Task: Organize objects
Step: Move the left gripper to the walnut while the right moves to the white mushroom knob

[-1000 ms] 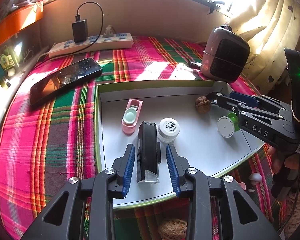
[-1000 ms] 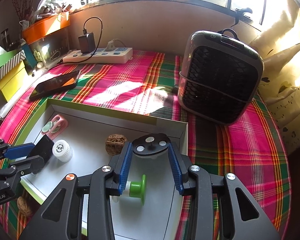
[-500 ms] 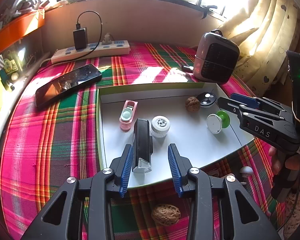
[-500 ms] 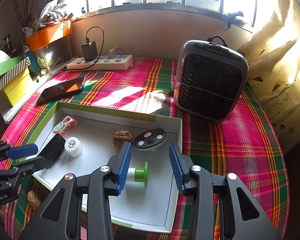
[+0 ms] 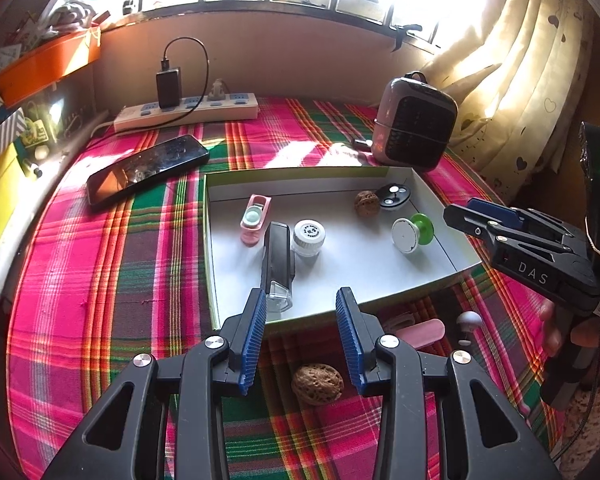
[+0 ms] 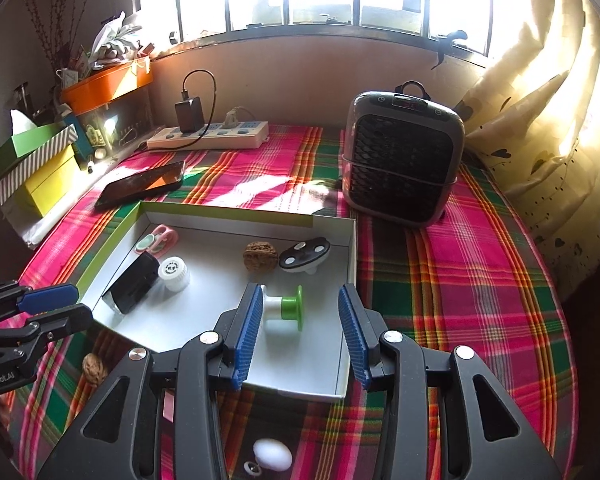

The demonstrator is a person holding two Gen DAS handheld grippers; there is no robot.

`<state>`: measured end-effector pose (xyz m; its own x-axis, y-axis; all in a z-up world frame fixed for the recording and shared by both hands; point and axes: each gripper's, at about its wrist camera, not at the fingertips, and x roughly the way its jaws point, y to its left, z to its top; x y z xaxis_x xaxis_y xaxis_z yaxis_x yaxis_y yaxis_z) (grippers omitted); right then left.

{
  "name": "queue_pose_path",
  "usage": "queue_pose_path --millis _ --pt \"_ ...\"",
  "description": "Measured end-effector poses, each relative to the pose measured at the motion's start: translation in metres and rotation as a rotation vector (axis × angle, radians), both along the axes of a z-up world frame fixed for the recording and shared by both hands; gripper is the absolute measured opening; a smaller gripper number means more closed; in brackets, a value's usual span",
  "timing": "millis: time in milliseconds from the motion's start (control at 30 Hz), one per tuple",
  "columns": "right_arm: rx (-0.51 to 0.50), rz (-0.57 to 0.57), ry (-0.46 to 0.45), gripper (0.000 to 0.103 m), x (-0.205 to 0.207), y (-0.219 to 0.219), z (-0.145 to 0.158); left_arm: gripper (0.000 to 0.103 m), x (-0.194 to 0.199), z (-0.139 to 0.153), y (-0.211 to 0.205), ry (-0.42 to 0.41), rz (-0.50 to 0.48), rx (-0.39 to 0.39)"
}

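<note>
Tools, two, both spread and empty. Left tool (image 5: 301, 332) hovers over the near wall of the shallow box (image 5: 220, 184), its blue pads apart with nothing between them; right tool (image 6: 300, 334) hovers over the same box's near right part, likewise apart and gripping nothing.

Box contents, on the plaid-covered bench (image 5: 80, 280): black rectangular device (image 5: 277, 254) near the front left, white capped jar (image 5: 309, 236) just beside it, pink case (image 5: 255, 222) toward the back left, walnut (image 5: 366, 202) touching the black round disc (image 5: 395, 196) at the back right corner, green-and-white spool (image 6: 284, 308) on its side.

Outside the box, near bench edge: second walnut (image 5: 317, 383), pink oblong (image 5: 422, 332), white mushroom-shaped piece (image 5: 469, 320).

Far edge: phone (image 5: 148, 168), power strip (image 5: 188, 112), small heater (image 5: 414, 124).
</note>
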<state>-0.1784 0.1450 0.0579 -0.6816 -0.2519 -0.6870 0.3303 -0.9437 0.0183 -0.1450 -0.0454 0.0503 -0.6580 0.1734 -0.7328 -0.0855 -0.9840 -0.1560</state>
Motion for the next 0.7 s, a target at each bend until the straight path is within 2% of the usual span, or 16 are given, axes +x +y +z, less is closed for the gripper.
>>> queue_pose_path --millis 167,267,700 --pt "-0.007 -0.003 -0.003 0.042 0.014 0.004 -0.003 0.035 0.012 -0.001 0.000 -0.002 -0.018 0.009" --pt "-0.002 -0.002 0.002 0.046 0.025 0.005 -0.005 0.037 0.019 -0.004 0.000 -0.005 -0.025 0.018" --pt "-0.033 -0.024 -0.004 0.049 0.058 0.016 -0.013 0.042 0.038 -0.020 0.000 -0.035 -0.052 0.049"
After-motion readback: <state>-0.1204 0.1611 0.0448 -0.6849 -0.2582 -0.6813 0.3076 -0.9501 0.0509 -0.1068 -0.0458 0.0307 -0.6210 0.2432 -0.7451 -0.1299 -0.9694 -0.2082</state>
